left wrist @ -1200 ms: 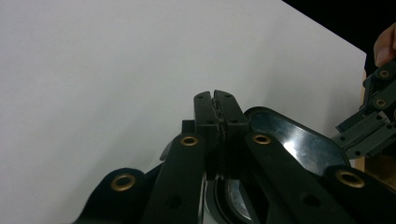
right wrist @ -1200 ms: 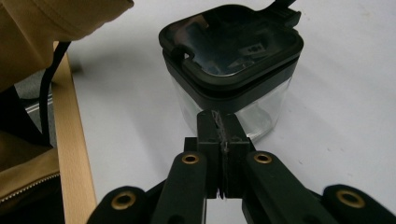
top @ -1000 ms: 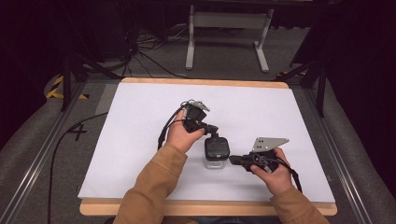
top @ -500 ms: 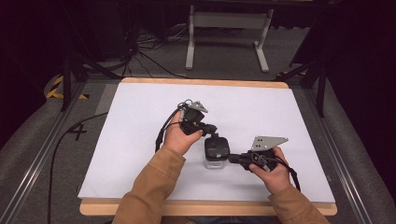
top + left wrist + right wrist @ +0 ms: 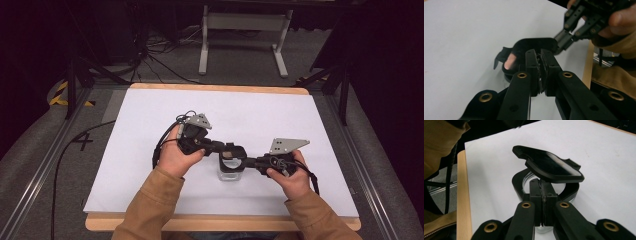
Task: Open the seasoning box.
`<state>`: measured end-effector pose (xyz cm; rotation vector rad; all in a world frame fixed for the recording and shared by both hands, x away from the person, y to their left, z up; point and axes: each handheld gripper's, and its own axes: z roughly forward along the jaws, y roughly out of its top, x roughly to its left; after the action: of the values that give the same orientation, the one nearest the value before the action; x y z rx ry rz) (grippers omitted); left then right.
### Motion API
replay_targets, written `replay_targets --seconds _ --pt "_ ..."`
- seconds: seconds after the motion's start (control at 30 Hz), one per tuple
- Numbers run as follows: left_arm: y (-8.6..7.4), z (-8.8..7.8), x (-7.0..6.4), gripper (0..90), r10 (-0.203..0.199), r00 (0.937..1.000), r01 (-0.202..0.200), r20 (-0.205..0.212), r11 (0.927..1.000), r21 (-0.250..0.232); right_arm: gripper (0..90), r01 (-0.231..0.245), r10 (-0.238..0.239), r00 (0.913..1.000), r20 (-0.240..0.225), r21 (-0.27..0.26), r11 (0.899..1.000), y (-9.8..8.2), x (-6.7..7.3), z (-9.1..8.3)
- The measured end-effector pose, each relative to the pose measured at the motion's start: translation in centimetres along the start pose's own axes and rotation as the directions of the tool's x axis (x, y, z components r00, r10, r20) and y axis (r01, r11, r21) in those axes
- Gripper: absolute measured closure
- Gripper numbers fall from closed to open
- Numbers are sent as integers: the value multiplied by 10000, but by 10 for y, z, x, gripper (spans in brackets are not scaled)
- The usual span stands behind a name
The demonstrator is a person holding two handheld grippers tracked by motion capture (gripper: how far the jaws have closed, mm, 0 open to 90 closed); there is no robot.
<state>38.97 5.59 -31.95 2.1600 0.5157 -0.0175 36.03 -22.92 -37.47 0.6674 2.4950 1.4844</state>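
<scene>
White tabletop (image 5: 150,125) — both tools, left (image 5: 220,146) and right (image 5: 250,162), clenched on the jar's black lid (image 5: 232,151).

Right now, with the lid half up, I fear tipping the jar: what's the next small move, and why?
Probably swing the left gripper up and back to fold the lid fully open. Its jaws, just eased a touch, pinch the tilted lid's edge, while the right gripper clamps the collar, steadying the jar.
</scene>
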Motion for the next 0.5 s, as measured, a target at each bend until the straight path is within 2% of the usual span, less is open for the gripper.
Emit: replay_targets --seconds 0.17,0.3,0.4,0.5 --pt "-3 -1 -9 851 124 9996 -134 257 9992 381 897 11 -12 10000 -50 -129 9999 4 -4 0" --pt "-5 3 -15 844 444 9967 -519 679 9922 1132 897 47 -48 10000 -64 -259 9997 8 -7 -1" --pt "-6 10 -17 846 468 9962 -575 728 9866 1528 897 5 -7 10000 -76 -274 9996 9 -7 -1" --pt "-7 18 -16 853 350 9976 -445 594 9851 1659 896 51 -53 10000 -68 -321 9995 10 -7 -1"
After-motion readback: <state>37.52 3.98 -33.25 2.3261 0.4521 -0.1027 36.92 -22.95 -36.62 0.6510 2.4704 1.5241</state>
